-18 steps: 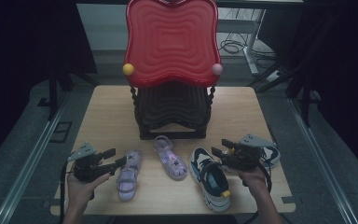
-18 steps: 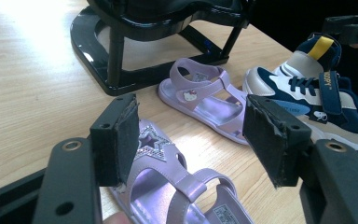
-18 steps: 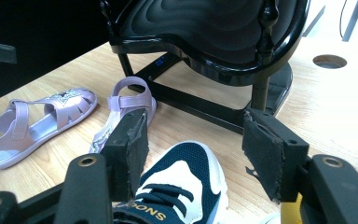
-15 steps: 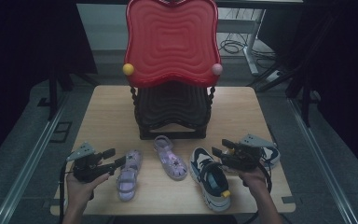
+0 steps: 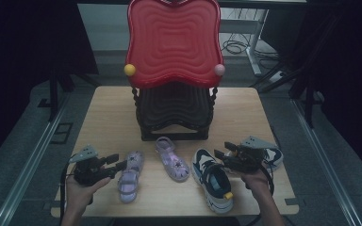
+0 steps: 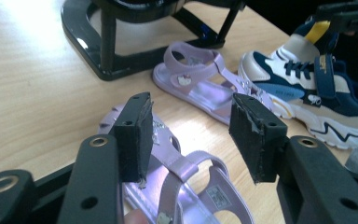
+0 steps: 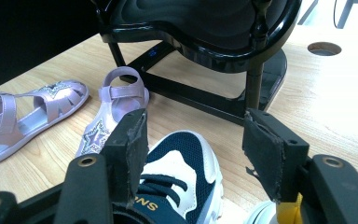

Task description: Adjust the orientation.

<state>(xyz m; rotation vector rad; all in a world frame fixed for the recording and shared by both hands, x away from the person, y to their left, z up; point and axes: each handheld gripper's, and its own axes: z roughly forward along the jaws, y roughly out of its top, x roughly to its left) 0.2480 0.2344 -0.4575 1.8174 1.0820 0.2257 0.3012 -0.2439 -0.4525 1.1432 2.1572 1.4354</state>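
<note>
The left gripper (image 6: 189, 135) hangs apart over the purple sandal (image 6: 182, 186) — light, bendy; grab its strap; the right gripper (image 7: 193, 154) gapes over the sneaker (image 7: 182, 172).

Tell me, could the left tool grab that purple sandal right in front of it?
Probably yes. The left tool hangs open just above the purple sandal, its pads either side of the straps, touching nothing. The second sandal lies apart, so nothing blocks the way.

Your high view is dim, its surroundings near black. Both gripper views run brighter; glare whitens the counter (image 6: 23, 18) at the far edge. Near tongs read slightly soft.
</note>
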